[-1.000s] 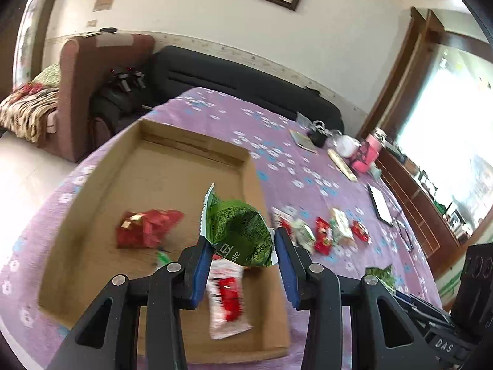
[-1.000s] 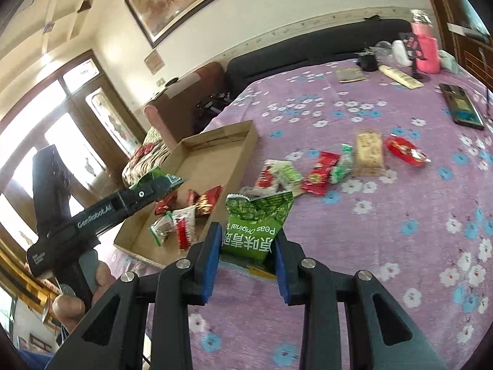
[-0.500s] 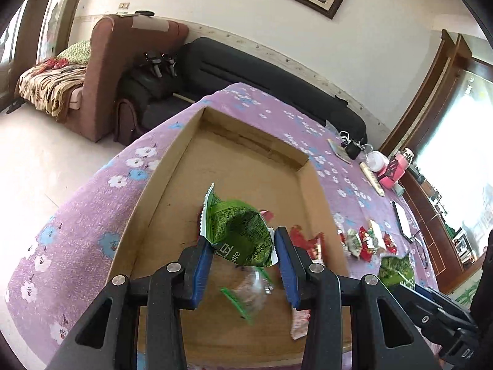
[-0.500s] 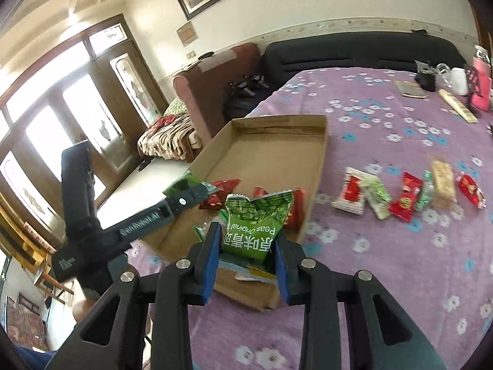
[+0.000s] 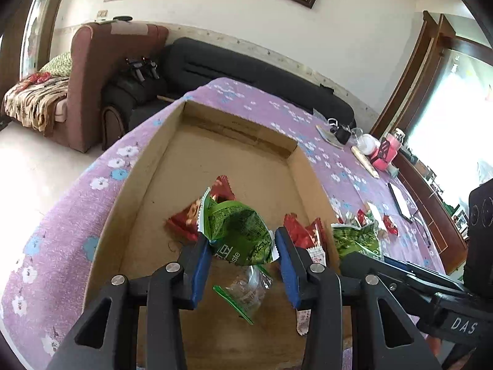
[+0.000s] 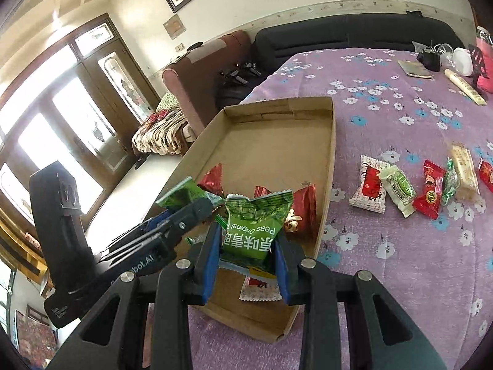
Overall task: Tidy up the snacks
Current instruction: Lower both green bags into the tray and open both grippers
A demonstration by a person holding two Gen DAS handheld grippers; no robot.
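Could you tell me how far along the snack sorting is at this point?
Partly done. Several snacks, including red packets, already lie in the cardboard box. In hand: the left hand-held gripper and the right hand-held gripper each hold a green pea packet above the box, neither dropped yet. Left: a row of wrapped snacks on the purple tablecloth.

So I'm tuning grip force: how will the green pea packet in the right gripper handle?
The green pea packet looks puffy and crinkled between the right gripper, so it probably deforms rather than staying stiff. Its glossy film may slip. It seems light, standing up from the pinch without drooping.
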